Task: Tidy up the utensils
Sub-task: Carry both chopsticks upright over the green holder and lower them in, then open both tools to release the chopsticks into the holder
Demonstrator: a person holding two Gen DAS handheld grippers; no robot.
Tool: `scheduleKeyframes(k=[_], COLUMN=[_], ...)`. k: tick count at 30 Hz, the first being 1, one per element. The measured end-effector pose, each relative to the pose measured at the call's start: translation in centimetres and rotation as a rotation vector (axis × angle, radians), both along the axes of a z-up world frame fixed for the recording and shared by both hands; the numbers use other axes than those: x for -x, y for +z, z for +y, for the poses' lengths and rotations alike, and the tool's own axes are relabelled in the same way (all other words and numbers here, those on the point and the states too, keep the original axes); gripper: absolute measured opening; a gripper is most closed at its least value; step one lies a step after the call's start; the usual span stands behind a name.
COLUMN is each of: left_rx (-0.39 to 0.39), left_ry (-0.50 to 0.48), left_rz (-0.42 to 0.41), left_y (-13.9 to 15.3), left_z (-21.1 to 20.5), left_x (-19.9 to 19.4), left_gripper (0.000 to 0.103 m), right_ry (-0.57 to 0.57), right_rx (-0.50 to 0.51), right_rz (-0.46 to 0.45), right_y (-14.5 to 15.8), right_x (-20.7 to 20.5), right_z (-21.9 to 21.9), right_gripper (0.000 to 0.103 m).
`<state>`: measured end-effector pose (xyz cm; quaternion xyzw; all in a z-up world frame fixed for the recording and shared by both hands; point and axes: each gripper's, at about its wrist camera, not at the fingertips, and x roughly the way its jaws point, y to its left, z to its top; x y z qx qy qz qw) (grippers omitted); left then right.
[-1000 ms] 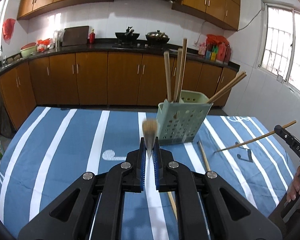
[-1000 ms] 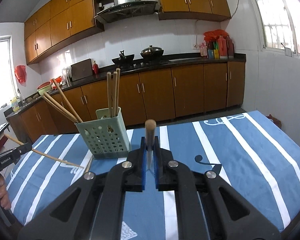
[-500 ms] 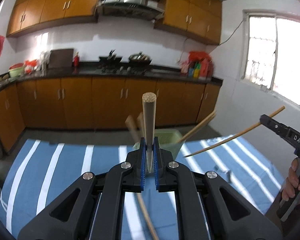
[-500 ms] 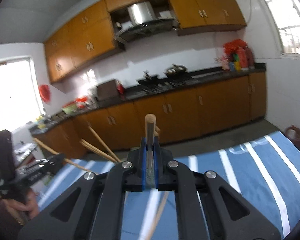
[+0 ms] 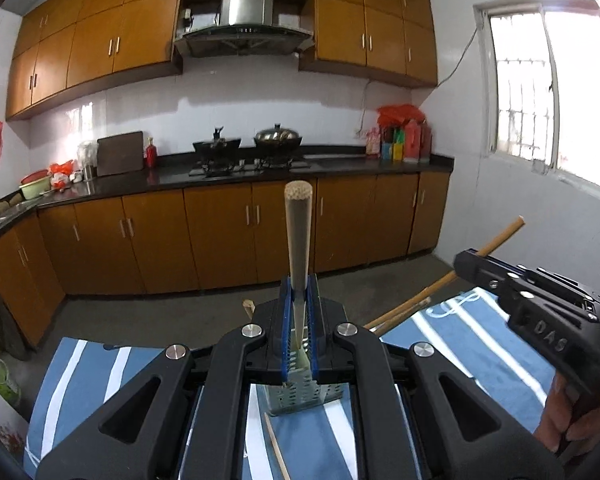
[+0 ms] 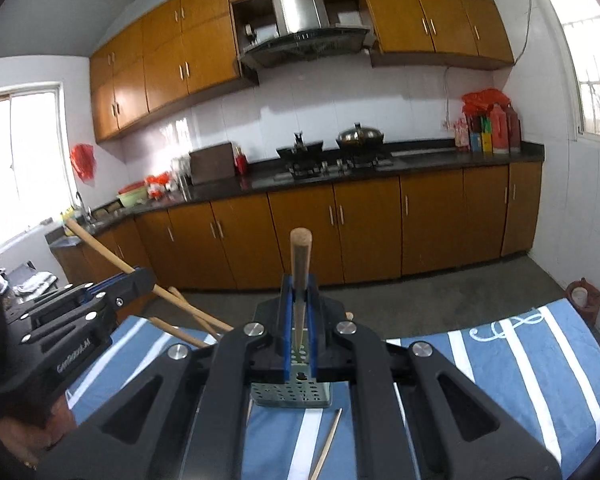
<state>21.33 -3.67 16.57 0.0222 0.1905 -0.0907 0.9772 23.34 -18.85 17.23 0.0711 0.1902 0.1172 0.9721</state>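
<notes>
My left gripper is shut on a wooden chopstick that stands up between its blue pads. Below the fingers sits the green perforated utensil basket, with other chopsticks leaning out of it to the right. My right gripper is likewise shut on a chopstick, held over the same basket. Each gripper shows in the other's view: the right gripper with its chopstick, and the left gripper with its chopstick. One loose chopstick lies on the cloth.
The table wears a blue cloth with white stripes. Beyond its far edge is bare floor, then brown cabinets under a dark counter with a stove and pots. A person's hand holds the right gripper's handle at the lower right.
Both grippers have risen, each carrying its chopstick off the table. The basket has dropped from mid-frame to low behind the fingers, and the two grippers have drawn closer together.
</notes>
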Motion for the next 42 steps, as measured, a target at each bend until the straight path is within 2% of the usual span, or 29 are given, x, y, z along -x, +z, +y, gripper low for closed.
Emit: scheduleKeyframes(k=[6,15,26,32,35,37,39,42], left_rx=[-0.016,0.007,0.064,0.077,0.065,0.052,0.055,0.064], left_ry=[0.027,0.023,0.025,0.033,0.044,0.059,0.081,0.103], left_rz=[0.073,0.12,0.074,0.025,0.021,0.039,0.097,0.189], left_y=[-2.4,-3.0,-1.3,-0.6,-1.4,-3.1,-5.8,-9.8], left_z=[-0.6,-0.9,0.3,1.9,3.1,4.0,5.0,5.9], left_x=[-2.3,-3.7,-2.3,0.7,2.6,3.7,4.5,4.6], left_gripper=[0.007,0.008,0.008,0.008,0.008,0.008,0.015,0.018], right_ry=[0.002,0.02,0.005,-0.02,-0.034,-0.047,-0.055,-0.052], right_rx=[0.01,0.012,-0.012,0.001,0.01,0.023,0.035,0.035], right_rz=[0.052,0.073,0.028,-0.019,0.0,0.044,0.111,0.22], right_y=[-1.9,-2.4,-1.8,-1.9,-3.6,-5.8,-8.6,-13.0], right_x=[-2.4,-3.7,-1.5,2.2,4.0,4.8,5.3,5.4], right_z=[1.3,2.4,1.0,-0.5,-1.7,-2.1,-2.3,-1.7], right_gripper=[0.007,0.009,0.017,0.025,0.027,0.028,0.028,0.028])
